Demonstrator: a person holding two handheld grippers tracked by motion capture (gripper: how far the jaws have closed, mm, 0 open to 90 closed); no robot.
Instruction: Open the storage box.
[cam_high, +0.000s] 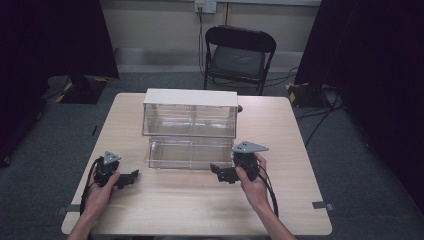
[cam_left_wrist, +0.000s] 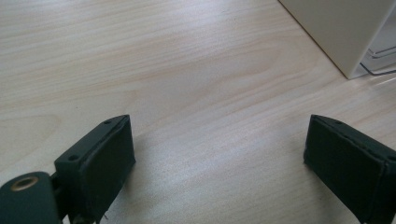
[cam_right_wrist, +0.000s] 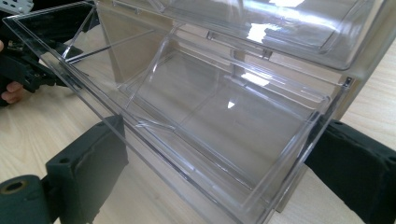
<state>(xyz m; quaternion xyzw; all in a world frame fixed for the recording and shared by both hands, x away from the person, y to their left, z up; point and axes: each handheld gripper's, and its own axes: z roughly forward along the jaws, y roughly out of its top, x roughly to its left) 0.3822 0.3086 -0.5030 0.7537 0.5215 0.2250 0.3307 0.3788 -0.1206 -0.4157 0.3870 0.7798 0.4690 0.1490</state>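
In the right gripper view, the 2 black pads (cam_right_wrist: 88, 172) rise at the lower corners, spread wide, and the clear drawer (cam_right_wrist: 196, 126) runs across the middle of the frame between them. Its front lip lies close by the lower-left pad; whether they touch I cannot tell. The drawer is pulled out and tilted from the bin (cam_high: 190, 112), which sits at the centre of the table (cam_high: 165, 215) in the high view, the drawer (cam_high: 187, 152) just below it.

The right gripper (cam_high: 218, 171) sits right of centre there, by the drawer's right end, jaws wide apart and gripping nothing. To do this well, I judge it should take the drawer's front lip squarely between the pads, close gently since the plastic is slick and thin, and move the drawer straight along its track, not sideways.

The left gripper (cam_high: 131, 177) rests at lower left of the high view, well apart from the drawer. In the left gripper view its fingers (cam_left_wrist: 100, 163) stand wide open over bare wood, holding nothing, with a bin corner (cam_left_wrist: 341, 32) at upper right.
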